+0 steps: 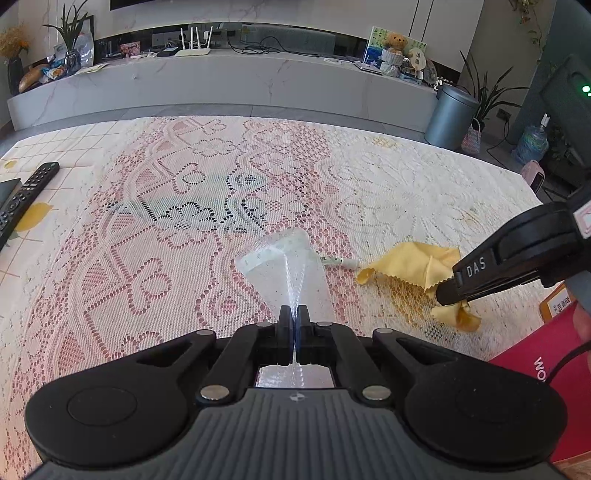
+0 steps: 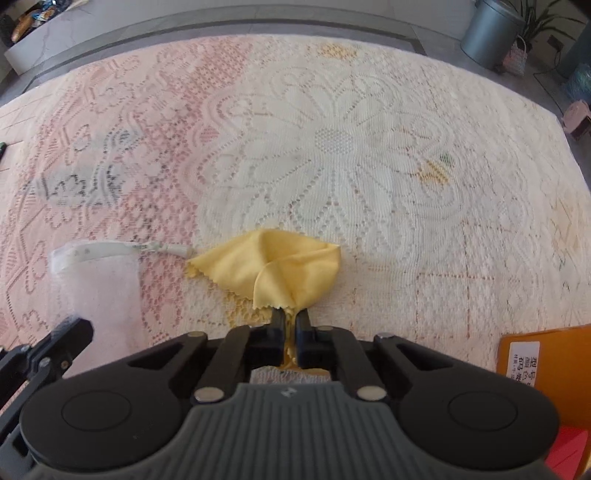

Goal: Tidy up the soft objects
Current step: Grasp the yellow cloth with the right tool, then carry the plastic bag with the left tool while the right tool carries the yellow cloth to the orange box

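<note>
Right wrist view: right hand-held gripper [image 2: 290, 319] pinching yellow cloth [image 2: 273, 269] near the surface's [image 2: 369, 166] near edge. Left hand-held gripper [image 1: 294, 314] clamped on translucent pouch [image 1: 284, 269], just beside the cloth.

— What sort of place is this?
— A home, a living room by the look of it. A long marble-look media console [image 1: 221, 79] runs along the far wall, with a white router [image 1: 195, 42], a teddy bear [image 1: 396, 41] and potted plants [image 1: 70, 29] on it.
— Anything nearer?
— A lace tablecloth [image 1: 388, 177] covers the table, a TV remote [image 1: 27, 192] lies on it, and a grey pedal bin [image 1: 452, 116] stands on the floor.
</note>
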Demonstrator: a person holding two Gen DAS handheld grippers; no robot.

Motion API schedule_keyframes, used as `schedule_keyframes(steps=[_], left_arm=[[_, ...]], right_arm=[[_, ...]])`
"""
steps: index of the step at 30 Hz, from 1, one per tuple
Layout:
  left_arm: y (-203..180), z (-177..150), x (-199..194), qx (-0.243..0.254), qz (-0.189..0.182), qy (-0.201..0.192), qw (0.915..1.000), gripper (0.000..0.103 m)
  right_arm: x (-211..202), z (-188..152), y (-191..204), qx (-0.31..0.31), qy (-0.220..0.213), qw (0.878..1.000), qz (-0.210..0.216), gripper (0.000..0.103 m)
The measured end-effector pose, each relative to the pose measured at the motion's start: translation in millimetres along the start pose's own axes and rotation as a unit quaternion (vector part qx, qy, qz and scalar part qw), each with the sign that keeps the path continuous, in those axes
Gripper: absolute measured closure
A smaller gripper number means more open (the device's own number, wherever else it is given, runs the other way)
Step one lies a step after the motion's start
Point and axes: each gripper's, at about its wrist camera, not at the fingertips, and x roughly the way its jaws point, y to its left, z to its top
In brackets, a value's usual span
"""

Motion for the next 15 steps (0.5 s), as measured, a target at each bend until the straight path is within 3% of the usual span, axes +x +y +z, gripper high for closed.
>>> schedule_keyframes(steps=[11, 15], left_arm=[[-1, -2, -30, -0.011, -0.003, -0.019, 0.9998, 0.102], [-3, -4, -51, -0.019, -0.006, -0.018, 0.9996, 0.102]], right_arm=[[-55, -29, 13, -0.023, -0.048, 0.998, 0.036, 0.101], [-78, -46, 15, -0.021, -0.063, 0.996, 0.067, 0.101]])
